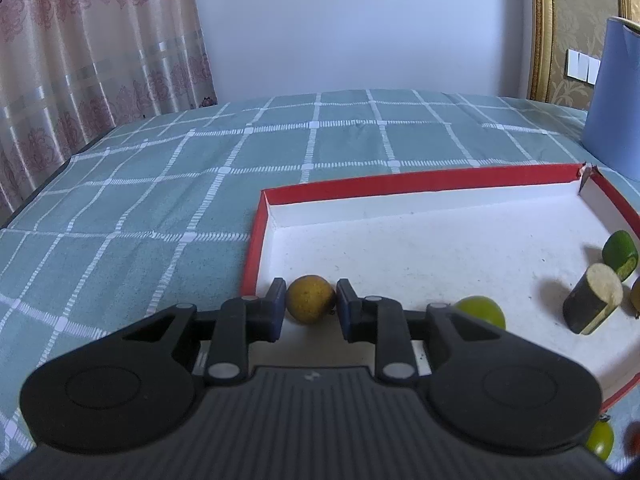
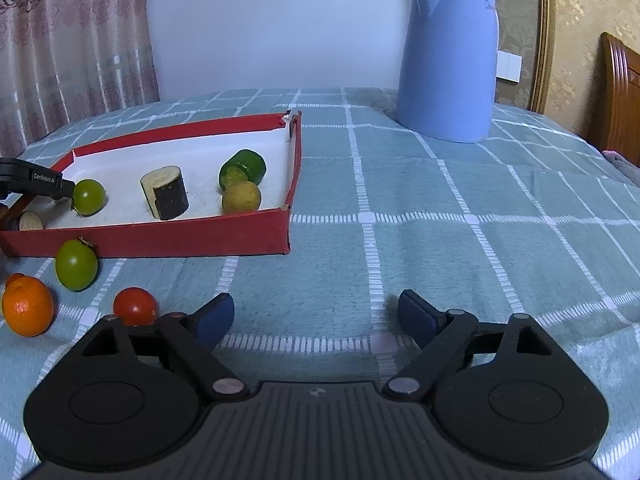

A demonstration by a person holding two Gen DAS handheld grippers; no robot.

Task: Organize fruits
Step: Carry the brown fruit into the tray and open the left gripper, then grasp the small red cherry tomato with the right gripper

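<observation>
My left gripper point(image 1: 311, 300) is shut on a yellow-brown round fruit point(image 1: 311, 299) just over the near left corner of the red tray point(image 1: 420, 182). In the tray lie a green fruit point(image 1: 482, 310), a dark cut sugarcane-like piece point(image 1: 594, 304) and a green cut piece point(image 1: 620, 254). In the right wrist view the tray point(image 2: 160, 236) holds a green fruit point(image 2: 89, 197), the cut piece point(image 2: 166, 192), the green piece point(image 2: 243, 168) and a yellow fruit point(image 2: 241, 197). On the cloth lie a green fruit point(image 2: 76, 265), an orange point(image 2: 27, 306) and a red tomato point(image 2: 135, 306). My right gripper point(image 2: 316, 320) is open and empty above the cloth.
A blue kettle point(image 2: 448, 60) stands at the back right of the checked green tablecloth point(image 2: 440, 208). Curtains hang at the left, and a wooden headboard point(image 2: 620, 96) stands at the far right. The left gripper's body point(image 2: 36, 180) shows at the tray's left end.
</observation>
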